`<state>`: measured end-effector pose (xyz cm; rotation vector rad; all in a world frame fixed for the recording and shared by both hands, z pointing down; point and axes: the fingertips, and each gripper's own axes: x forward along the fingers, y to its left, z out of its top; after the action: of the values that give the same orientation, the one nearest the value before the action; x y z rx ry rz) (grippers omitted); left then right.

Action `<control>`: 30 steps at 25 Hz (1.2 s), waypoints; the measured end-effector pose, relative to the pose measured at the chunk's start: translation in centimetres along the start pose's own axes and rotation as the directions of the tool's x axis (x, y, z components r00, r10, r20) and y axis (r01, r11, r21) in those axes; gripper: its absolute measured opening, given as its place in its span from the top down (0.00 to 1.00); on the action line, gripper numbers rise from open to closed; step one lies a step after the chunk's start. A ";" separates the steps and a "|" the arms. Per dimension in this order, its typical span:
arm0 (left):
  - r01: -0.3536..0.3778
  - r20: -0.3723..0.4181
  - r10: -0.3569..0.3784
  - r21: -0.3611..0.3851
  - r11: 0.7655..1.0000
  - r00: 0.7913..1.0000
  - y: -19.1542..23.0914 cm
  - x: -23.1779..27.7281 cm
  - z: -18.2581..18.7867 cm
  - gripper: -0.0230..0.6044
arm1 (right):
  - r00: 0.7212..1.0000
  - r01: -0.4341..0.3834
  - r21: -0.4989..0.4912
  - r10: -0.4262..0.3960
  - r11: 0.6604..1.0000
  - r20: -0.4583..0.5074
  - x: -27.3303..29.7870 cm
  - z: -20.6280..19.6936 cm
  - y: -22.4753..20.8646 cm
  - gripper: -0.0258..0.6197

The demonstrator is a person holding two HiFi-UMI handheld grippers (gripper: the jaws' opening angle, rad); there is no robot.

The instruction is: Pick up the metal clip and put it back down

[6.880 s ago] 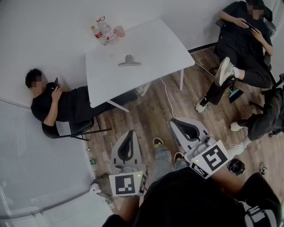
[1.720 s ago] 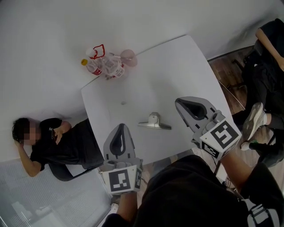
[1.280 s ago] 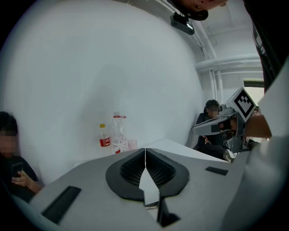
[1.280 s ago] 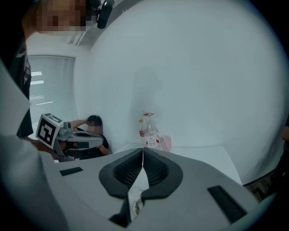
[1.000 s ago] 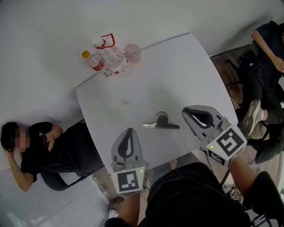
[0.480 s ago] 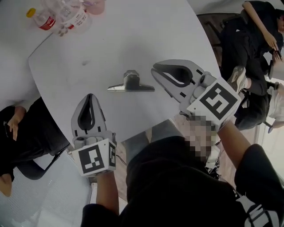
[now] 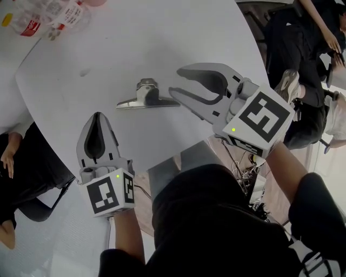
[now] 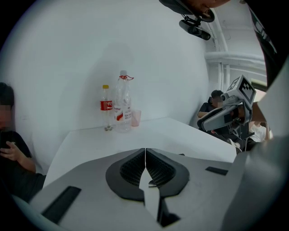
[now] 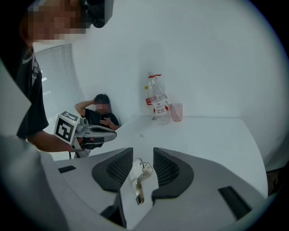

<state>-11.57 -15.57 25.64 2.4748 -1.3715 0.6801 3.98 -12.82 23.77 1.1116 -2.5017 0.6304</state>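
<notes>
Table (image 7: 162,48): white and mostly bare, so there is clear room to come at the work from my near edge. One onlooker (image 7: 11,162) sits low at the left of the table, well away from the reach, so I take it as no obstacle. Right gripper (image 7: 175,81): held over the table's near right part and pointing inward and downward at the work. Its fingers (image 9: 167,169) have just been opening and now stand wide apart. In the right gripper view the gap frames the target, but neither pad touches it, so nothing is held. I judge this spread to be the set-up for a pinch, wide enough to straddle the raised handle. Left gripper (image 7: 97,116): parked at the near left edge with fingers pressed together and nothing between them. It looks idle, kept aside so it does not crowd the approach. Bottles (image 7: 48,16): clustered at the far corner, well apart from everything I need. Clip (image 7: 146,97): metal, lying flat on the table between the two grippers, its long blade crosswise to me and its handle standing up. Its right end is just beside the right gripper's lower finger. Pick-up not yet made. Next move, as I judge it: ease the right gripper lower and further in until the handle sits between the pads, then close.
</notes>
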 end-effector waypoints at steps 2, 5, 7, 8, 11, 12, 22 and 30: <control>0.005 -0.017 -0.005 -0.007 1.000 1.000 -0.1 0.7 -1.0 0.93 | 1.000 -0.002 0.011 0.002 1.000 -0.027 0.4 -1.0 -0.2 0.73; 0.020 -0.028 -0.021 -0.036 0.999 0.999 0.0 2.2 -2.7 0.93 | 0.999 -0.010 0.017 0.011 1.000 -0.050 1.8 -2.6 -0.9 0.73; 0.035 -0.022 -0.036 -0.059 0.998 0.999 0.1 2.8 -3.2 0.93 | 0.998 -0.021 0.018 0.022 1.000 -0.057 2.8 -3.3 -1.3 0.73; 0.041 -0.028 -0.043 -0.064 0.997 0.999 0.1 2.8 -3.5 0.93 | 0.998 -0.026 0.026 0.028 0.999 -0.063 3.1 -3.7 -1.1 0.73; 0.037 -0.060 -0.041 -0.062 0.997 0.997 0.3 3.5 -4.6 0.93 | 0.996 -0.041 0.038 0.044 0.998 -0.083 4.0 -4.6 -1.1 0.73; 0.031 -0.071 -0.036 -0.065 0.997 0.997 0.5 3.7 -5.0 0.93 | 0.995 -0.045 0.040 0.049 0.998 -0.090 4.4 -4.8 -1.1 0.73; 0.003 -0.167 -0.016 -0.080 0.997 0.986 1.6 4.8 -8.6 0.93 | 0.970 -0.115 0.060 0.125 0.992 -0.211 7.9 -8.2 -0.3 0.73; 0.003 -0.202 -0.022 -0.093 0.996 0.979 1.9 5.8 -9.9 0.93 | 0.954 -0.177 0.070 0.189 0.982 -0.233 9.2 -9.3 0.7 0.73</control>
<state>-13.32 -16.75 37.05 2.2701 -1.2808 0.8220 -1.36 -13.26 35.76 0.7715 -2.4058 0.8277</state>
